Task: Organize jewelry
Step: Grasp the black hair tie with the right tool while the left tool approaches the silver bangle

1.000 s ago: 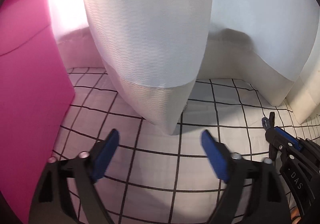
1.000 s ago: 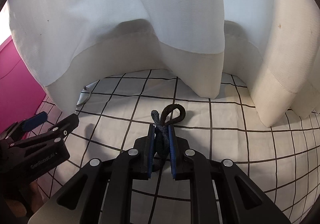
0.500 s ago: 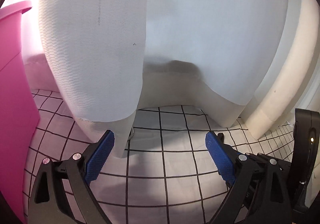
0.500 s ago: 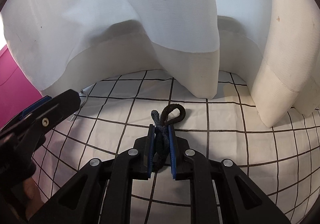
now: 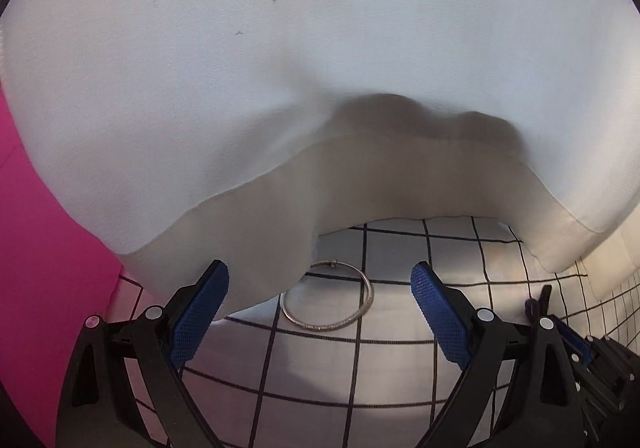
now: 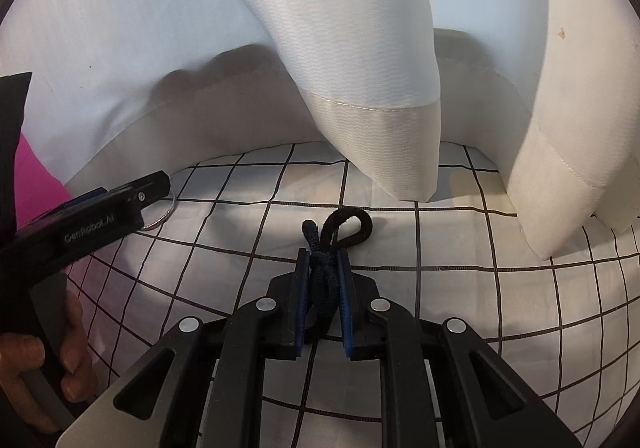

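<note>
Under curtain hem [image 5: 248,248]: bangle [image 5: 327,296] half covered | left gripper [image 5: 320,312] wide apart

Left gripper [image 5: 320,308] angled downward, fingers [image 5: 200,312] spread wide, nothing between them. Right gripper [image 6: 324,288] angled downward, fingers [image 6: 302,296] clamped tight. Hand [image 6: 60,360] gripped left handle.

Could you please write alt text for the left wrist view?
The open left gripper hovers over a silver bangle lying on a white grid-patterned cloth, partly tucked under a hanging white curtain. A pink surface stands at left.
</note>
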